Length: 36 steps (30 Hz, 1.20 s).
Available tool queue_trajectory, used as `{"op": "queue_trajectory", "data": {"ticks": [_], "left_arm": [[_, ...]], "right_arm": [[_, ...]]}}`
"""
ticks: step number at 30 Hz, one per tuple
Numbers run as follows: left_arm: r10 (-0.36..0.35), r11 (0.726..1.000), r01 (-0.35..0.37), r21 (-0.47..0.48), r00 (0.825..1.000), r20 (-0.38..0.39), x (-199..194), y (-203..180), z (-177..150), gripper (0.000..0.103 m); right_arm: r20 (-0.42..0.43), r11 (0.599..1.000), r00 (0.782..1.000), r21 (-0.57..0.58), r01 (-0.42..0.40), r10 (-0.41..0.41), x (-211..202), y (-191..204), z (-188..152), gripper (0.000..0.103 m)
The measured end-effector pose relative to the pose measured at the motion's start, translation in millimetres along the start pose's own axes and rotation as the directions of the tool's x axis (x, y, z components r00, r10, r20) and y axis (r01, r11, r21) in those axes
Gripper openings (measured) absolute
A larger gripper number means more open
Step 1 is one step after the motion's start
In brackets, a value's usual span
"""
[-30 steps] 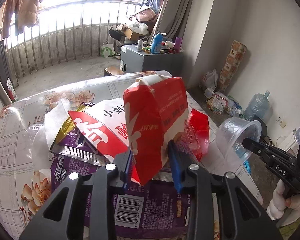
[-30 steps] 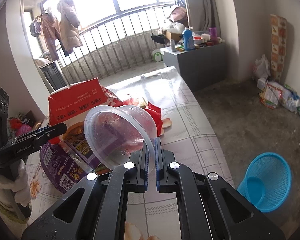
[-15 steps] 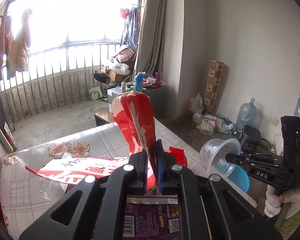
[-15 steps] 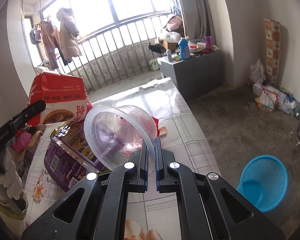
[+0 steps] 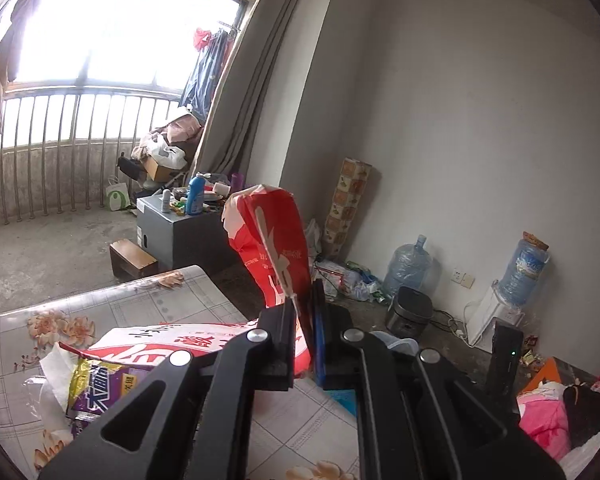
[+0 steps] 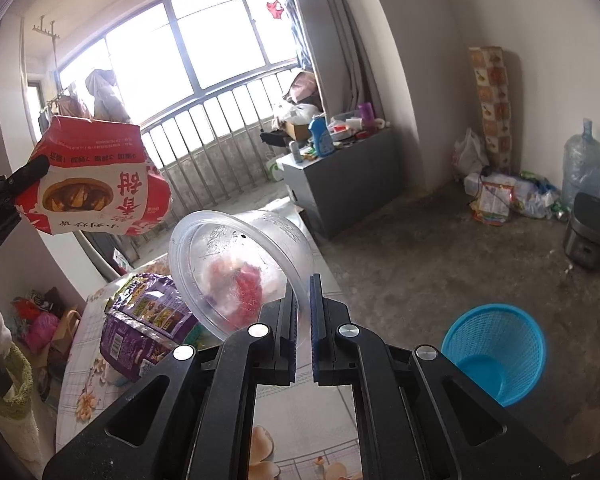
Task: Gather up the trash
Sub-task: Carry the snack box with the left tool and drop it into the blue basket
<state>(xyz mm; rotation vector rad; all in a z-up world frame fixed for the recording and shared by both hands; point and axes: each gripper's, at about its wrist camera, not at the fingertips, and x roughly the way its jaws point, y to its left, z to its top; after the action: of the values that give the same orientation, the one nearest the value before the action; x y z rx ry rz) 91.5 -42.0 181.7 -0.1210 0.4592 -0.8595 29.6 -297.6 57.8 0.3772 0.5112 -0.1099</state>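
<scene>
My left gripper (image 5: 303, 304) is shut on a red and white snack bag (image 5: 274, 248), which stands up from its jaws above the table. The same red bag (image 6: 96, 178) hangs high at the left of the right wrist view. My right gripper (image 6: 303, 300) is shut on the rim of a clear plastic bowl (image 6: 240, 268), tilted with its mouth toward the camera. A blue mesh waste basket (image 6: 496, 360) stands on the floor at the lower right. A purple snack bag (image 6: 148, 320) and another red and white wrapper (image 5: 172, 344) lie on the flowered table (image 5: 140, 300).
White tissue (image 5: 54, 372) lies by the wrappers. A grey cabinet (image 6: 344, 176) with bottles stands by the balcony railing. Water jugs (image 5: 410, 264), a rice cooker (image 6: 590, 220) and loose litter sit along the right wall. A low wooden stool (image 5: 134, 258) stands past the table's end.
The left jaws closed on the red bag and lifted it well clear of the table. The right gripper carried the bowl up and to the right, and the blue basket now looks nearer.
</scene>
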Motion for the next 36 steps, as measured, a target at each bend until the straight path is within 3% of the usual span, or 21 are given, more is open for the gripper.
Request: {"op": "queue_trajectory", "data": {"ticks": [2, 5, 9, 12, 18, 25, 27, 28, 29, 31, 34, 36], "left_arm": [[-0.084, 0.994, 0.08, -0.069, 0.995, -0.046, 18.7, -8.0, 6.2, 0.007], [-0.188, 0.971, 0.162, -0.174, 0.972, -0.14, 65.7, -21.3, 10.5, 0.007], [-0.298, 0.935, 0.224, -0.276, 0.917, -0.267, 145.4, -53.8, 1.2, 0.007], [-0.33, 0.931, 0.234, -0.281, 0.87, -0.366, 210.7, -90.3, -13.4, 0.007], [-0.329, 0.943, 0.23, -0.241, 0.757, -0.564, 347.4, -155.2, -72.3, 0.007], [-0.247, 0.967, 0.111, -0.228, 0.609, -0.753, 483.6, -165.9, -168.0, 0.008], [-0.221, 0.974, 0.085, -0.21, 0.561, -0.798, 510.4, -168.1, -190.0, 0.014], [-0.197, 0.979, 0.065, -0.194, 0.543, -0.816, 521.7, -166.4, -199.5, 0.026], [-0.171, 0.983, 0.037, -0.179, 0.536, -0.827, 531.1, -166.0, -205.9, 0.039], [-0.145, 0.981, -0.025, -0.19, 0.55, -0.823, 538.3, -156.9, -211.3, 0.05], [-0.158, 0.975, -0.037, -0.218, 0.573, -0.804, 535.6, -150.6, -210.2, 0.056], [-0.148, 0.981, -0.013, -0.193, 0.596, -0.79, 530.4, -151.4, -201.9, 0.057]], "right_arm": [[0.018, 0.999, 0.999, 0.027, 0.034, -0.034, -10.2, -15.2, -0.6, 0.004], [0.042, 0.992, 0.994, 0.075, 0.097, -0.101, -24.5, -42.5, -3.5, 0.004], [0.039, 0.964, 0.973, 0.146, 0.221, -0.229, -33.6, -85.4, -14.0, 0.004], [-0.003, 0.93, 0.952, 0.213, 0.299, -0.306, -29.9, -123.5, -26.8, 0.004], [-0.162, 0.841, 0.906, 0.337, 0.422, -0.39, 5.3, -200.4, -61.4, 0.004], [-0.345, 0.771, 0.875, 0.432, 0.468, -0.338, 73.2, -276.8, -104.8, 0.004], [-0.386, 0.762, 0.864, 0.436, 0.479, -0.323, 95.0, -293.8, -115.1, 0.007], [-0.411, 0.758, 0.855, 0.432, 0.488, -0.316, 106.3, -301.2, -120.8, 0.011], [-0.437, 0.753, 0.844, 0.428, 0.5, -0.312, 116.3, -308.0, -126.8, 0.012], [-0.465, 0.749, 0.838, 0.438, 0.497, -0.284, 131.7, -317.0, -138.9, 0.021], [-0.484, 0.732, 0.825, 0.441, 0.519, -0.293, 139.2, -323.2, -150.4, 0.027], [-0.463, 0.73, 0.839, 0.462, 0.505, -0.287, 134.8, -320.3, -152.9, 0.03]]}}
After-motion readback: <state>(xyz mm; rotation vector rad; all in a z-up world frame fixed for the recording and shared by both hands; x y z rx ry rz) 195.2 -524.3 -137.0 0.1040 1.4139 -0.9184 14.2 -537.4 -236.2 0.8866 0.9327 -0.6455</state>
